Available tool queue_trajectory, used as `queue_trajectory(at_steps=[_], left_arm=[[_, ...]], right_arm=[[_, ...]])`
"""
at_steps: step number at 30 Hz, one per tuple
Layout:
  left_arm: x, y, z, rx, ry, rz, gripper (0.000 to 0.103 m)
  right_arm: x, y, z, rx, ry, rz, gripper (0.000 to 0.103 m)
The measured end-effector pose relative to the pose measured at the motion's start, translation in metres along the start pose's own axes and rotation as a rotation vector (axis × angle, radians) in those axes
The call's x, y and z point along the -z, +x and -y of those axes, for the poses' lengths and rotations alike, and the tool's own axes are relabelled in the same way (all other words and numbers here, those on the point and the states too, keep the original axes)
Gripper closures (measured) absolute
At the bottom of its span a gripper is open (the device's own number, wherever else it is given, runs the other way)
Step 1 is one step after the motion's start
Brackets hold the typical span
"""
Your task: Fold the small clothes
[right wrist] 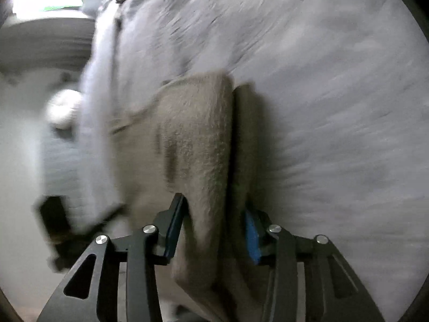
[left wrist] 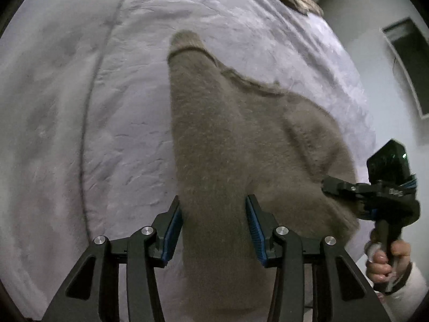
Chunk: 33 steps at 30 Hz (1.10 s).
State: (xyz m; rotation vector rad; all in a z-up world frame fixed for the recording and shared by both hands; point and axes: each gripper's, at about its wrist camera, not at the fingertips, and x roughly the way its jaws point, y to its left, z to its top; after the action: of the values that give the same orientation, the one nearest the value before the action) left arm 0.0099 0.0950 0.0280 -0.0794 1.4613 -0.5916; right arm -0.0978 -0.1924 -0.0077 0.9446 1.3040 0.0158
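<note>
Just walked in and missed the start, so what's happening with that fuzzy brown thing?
A person is folding a small tan fleece garment on a pale grey blanket, using a handheld gripper in each hand. The left gripper and right gripper each have fabric between their fingers. The right wrist view is motion-blurred.

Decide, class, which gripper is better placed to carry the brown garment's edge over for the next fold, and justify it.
Probably the right gripper: its fingers straddle a doubled edge of the brown garment. The left gripper merely spans flat cloth on the grey blanket.
</note>
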Motion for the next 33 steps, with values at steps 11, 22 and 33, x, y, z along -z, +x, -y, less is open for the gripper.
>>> queue_trajectory(at_steps=[11,22,33], left_arm=[[-0.012,-0.016,0.0,-0.127,0.054,0.07,0.056],[0.005,0.01,0.001,-0.25,0.069,0.05,0.038],[0.022,-0.009,0.013,-0.294,0.093,-0.005,0.038]], right_arm=[[0.033,-0.029,-0.063,0.066,-0.219,0.051,0.083],[0.041,0.02,-0.033,0.312,-0.255,-0.022,0.1],[0.057,0.009,-0.042,0.374,-0.268,-0.062,0.099]])
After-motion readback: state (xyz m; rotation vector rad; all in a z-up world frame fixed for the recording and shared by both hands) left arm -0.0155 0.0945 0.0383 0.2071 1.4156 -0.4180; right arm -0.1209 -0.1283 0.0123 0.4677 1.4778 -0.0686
